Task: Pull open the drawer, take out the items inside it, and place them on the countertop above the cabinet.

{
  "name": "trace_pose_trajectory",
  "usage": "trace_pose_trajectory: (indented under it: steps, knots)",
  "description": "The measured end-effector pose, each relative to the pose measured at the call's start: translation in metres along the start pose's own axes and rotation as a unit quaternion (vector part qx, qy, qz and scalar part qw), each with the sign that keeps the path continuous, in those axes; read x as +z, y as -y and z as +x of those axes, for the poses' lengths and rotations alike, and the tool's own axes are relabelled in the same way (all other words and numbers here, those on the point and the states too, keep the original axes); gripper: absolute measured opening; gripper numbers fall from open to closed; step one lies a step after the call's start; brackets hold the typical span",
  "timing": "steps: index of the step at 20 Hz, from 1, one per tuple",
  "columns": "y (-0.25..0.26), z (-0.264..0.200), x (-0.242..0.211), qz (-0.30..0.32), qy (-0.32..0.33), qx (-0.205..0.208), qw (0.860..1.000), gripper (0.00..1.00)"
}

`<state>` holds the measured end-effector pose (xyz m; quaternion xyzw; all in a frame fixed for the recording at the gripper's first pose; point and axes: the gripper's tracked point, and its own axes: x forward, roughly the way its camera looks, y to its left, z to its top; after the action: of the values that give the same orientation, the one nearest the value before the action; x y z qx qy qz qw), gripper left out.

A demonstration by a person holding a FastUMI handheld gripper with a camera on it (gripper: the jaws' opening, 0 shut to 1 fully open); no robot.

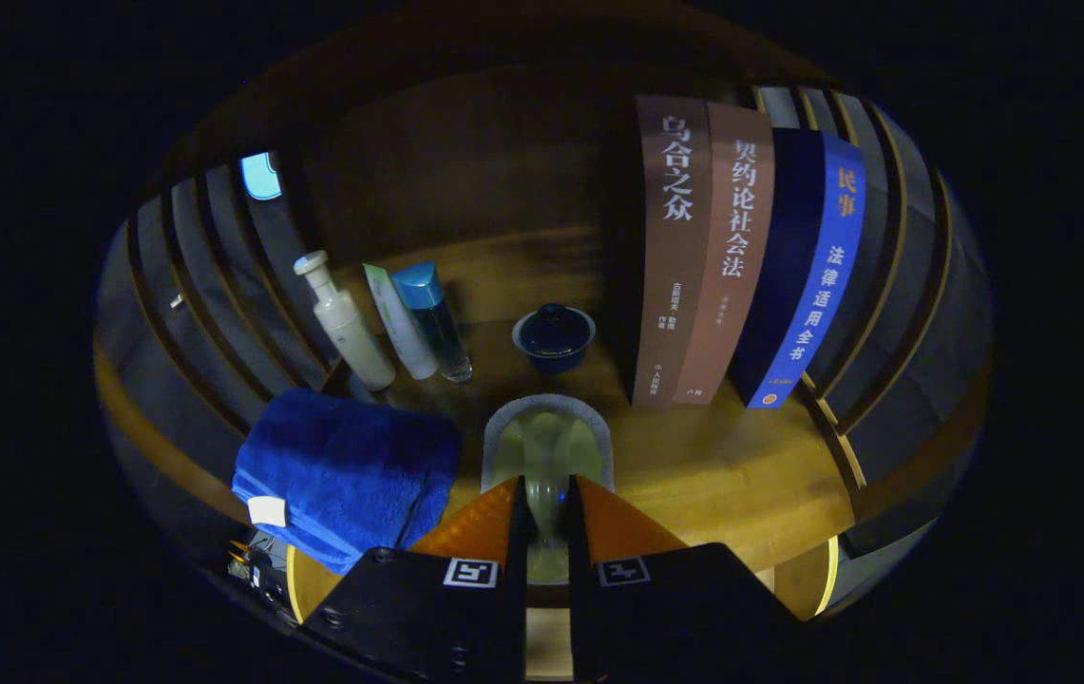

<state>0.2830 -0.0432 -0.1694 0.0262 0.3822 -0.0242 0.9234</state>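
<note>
My gripper (546, 486) is shut on a pale grey-green scoop-like item (547, 442). Its narrow stem runs between the two orange fingers (475, 522) and its wide rounded end sticks out just ahead of them, over the wooden countertop (722, 475). A folded blue towel (342, 470) lies on the countertop just left of the fingers. Beyond the held item stands a small dark blue lidded cup (553, 337). I cannot tell whether the held item touches the wood.
A white pump bottle (344, 323), a white tube (399, 323) and a blue-capped bottle (432, 318) stand behind the towel. Two brown books (703, 256) and a blue book (808, 275) stand upright at the right. Dark slatted walls (893, 285) close both sides.
</note>
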Motion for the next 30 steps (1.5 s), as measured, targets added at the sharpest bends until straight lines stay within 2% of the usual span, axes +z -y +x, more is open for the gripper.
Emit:
trace_pose_trajectory:
  steps: [4, 9, 13, 17, 21, 26, 30]
  knots:
    - [0.000, 0.012, -0.002, 0.007, -0.013, -0.001, 1.000, 0.23]
    - [-0.002, 0.013, -0.003, 0.014, -0.009, 0.006, 1.000, 0.29]
    - [-0.005, -0.002, 0.002, 0.012, 0.011, 0.009, 1.000, 1.00]
    - [-0.008, -0.041, -0.007, 0.012, 0.043, 0.013, 0.999, 1.00]
    - [-0.023, -0.105, -0.020, -0.002, 0.116, 0.035, 0.993, 0.99]
    - [-0.035, -0.198, -0.048, -0.038, 0.234, 0.041, 0.971, 0.99]
    - [-0.039, -0.248, -0.099, -0.033, 0.281, 0.046, 0.958, 0.99]
